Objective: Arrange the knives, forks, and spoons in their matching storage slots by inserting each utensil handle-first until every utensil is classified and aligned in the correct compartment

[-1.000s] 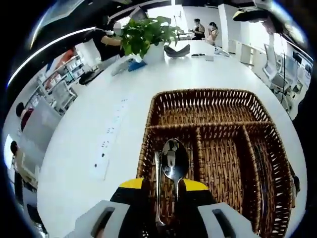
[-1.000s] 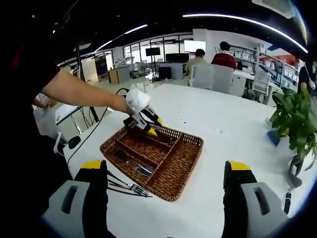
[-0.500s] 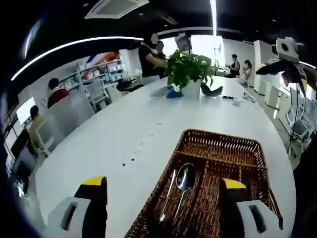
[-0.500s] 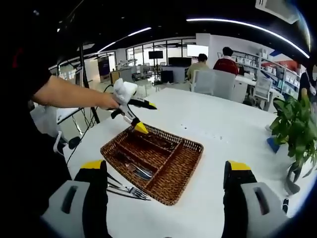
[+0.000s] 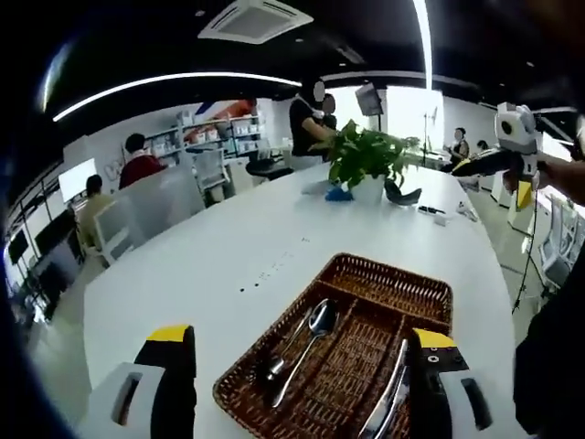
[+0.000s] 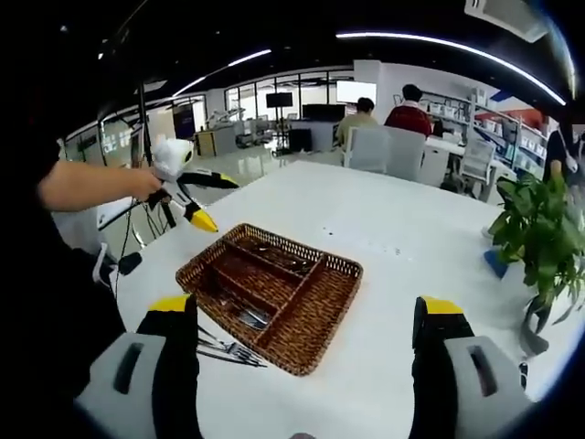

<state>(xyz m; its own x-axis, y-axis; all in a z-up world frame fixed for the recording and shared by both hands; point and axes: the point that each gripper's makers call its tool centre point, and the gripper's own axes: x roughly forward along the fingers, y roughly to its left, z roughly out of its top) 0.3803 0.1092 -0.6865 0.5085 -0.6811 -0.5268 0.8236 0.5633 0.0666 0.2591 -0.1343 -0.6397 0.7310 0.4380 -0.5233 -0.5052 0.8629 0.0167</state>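
- Left gripper (image 5: 297,366) — jaws spread wide, empty, above the wicker tray's (image 5: 274,346) near edge.
- Right gripper (image 6: 306,352), jaws apart, empty, hangs over the tray.
- Spoons (image 5: 306,340) lie in one slot; forks (image 6: 228,350) on the table (image 6: 411,247) just beside the tray — bare tabletop all round.

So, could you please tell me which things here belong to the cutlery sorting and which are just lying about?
Belonging to the job:
- brown woven wicker tray
- two silver metal spoons in one slot
- silver metal forks on the white table beside the tray

Just lying about:
- green leafy plant in a white pot
- small blue object at its foot
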